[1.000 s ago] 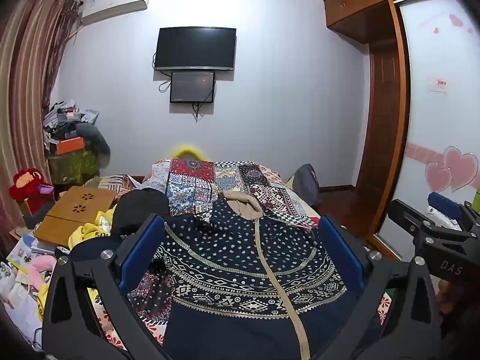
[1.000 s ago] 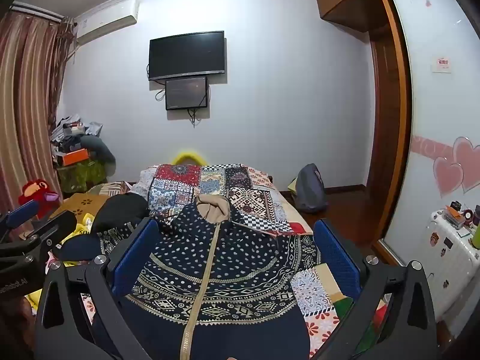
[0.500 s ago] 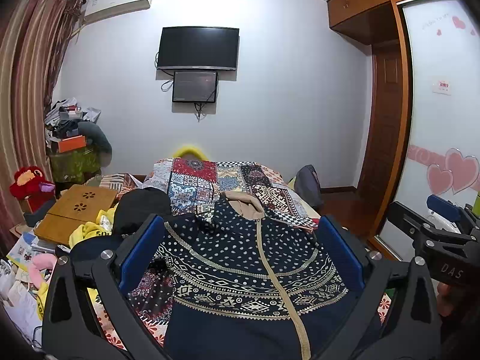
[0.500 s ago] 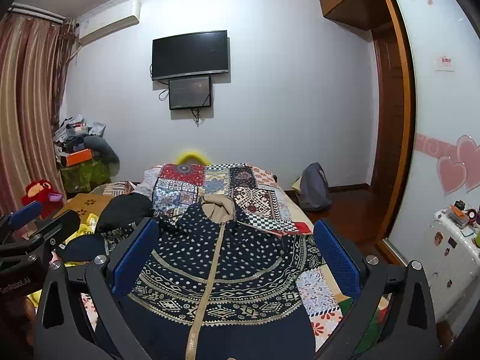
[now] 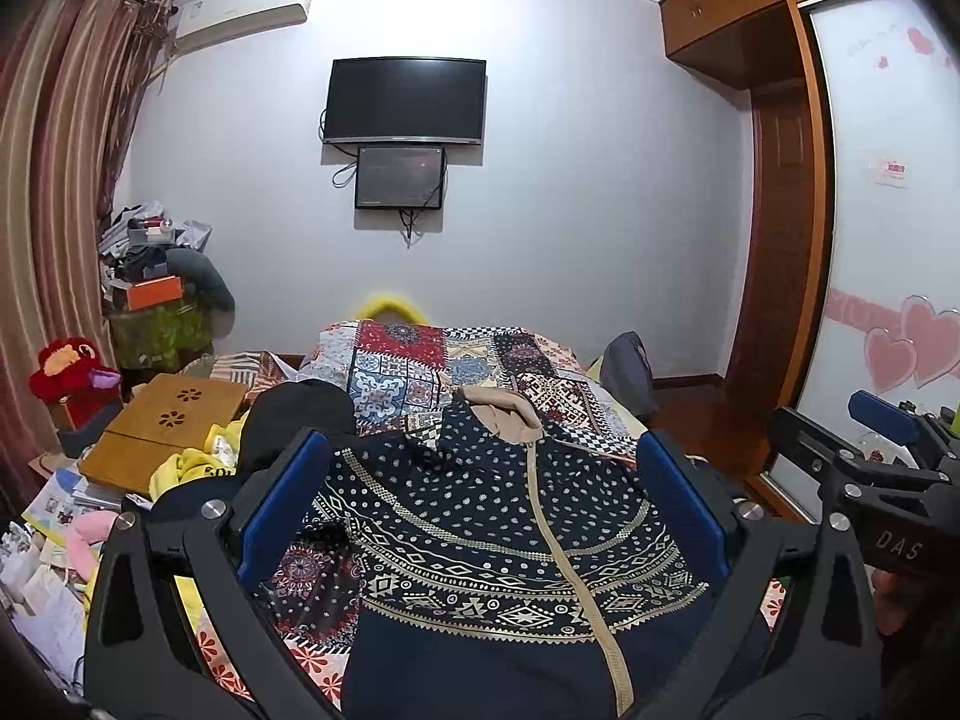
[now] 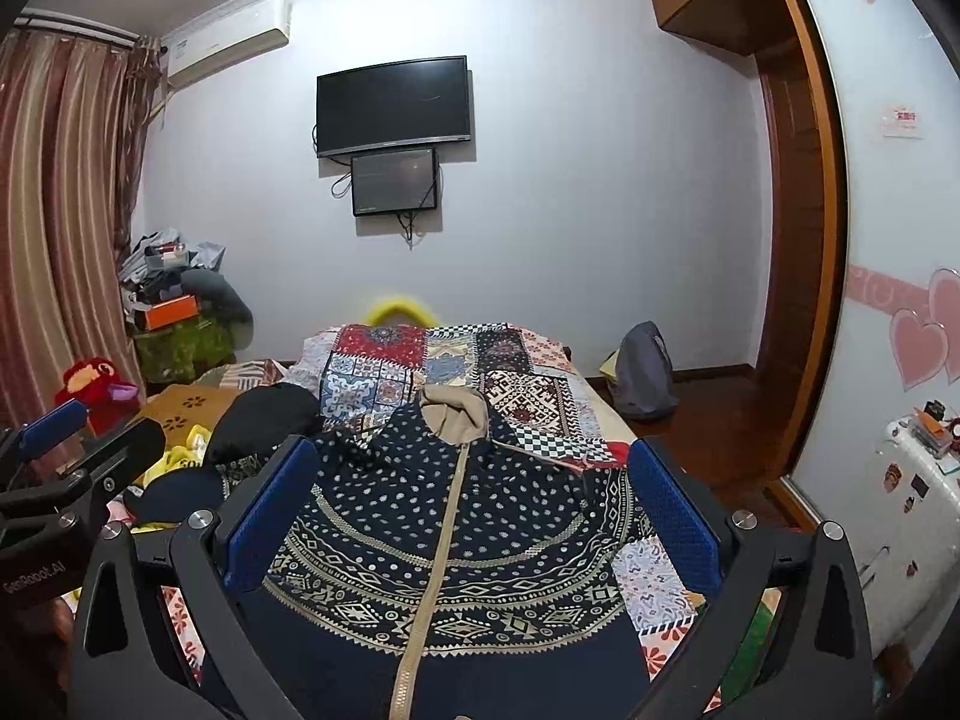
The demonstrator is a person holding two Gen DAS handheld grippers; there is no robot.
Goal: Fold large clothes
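Note:
A navy zip-up jacket (image 5: 480,528) with white dots, beige pattern bands and a beige hood lies flat on the patchwork bedspread (image 5: 420,360), hood pointing away; it also shows in the right wrist view (image 6: 456,516). My left gripper (image 5: 480,498) is open and empty, held above the jacket's lower part. My right gripper (image 6: 468,498) is open and empty, also above it. Each gripper shows at the edge of the other's view: the right one (image 5: 864,450), the left one (image 6: 72,462).
A black garment (image 5: 294,414) and yellow clothes (image 5: 186,462) lie left of the jacket, beside a wooden lap desk (image 5: 162,420). Clutter and a red plush toy (image 5: 66,366) stand at the left. A grey backpack (image 6: 642,372) and a wardrobe (image 6: 870,240) are at the right.
Both views have tilted slightly, so the jacket sits a little lower and nearer the centre. The jacket has not moved. Both grippers stay open.

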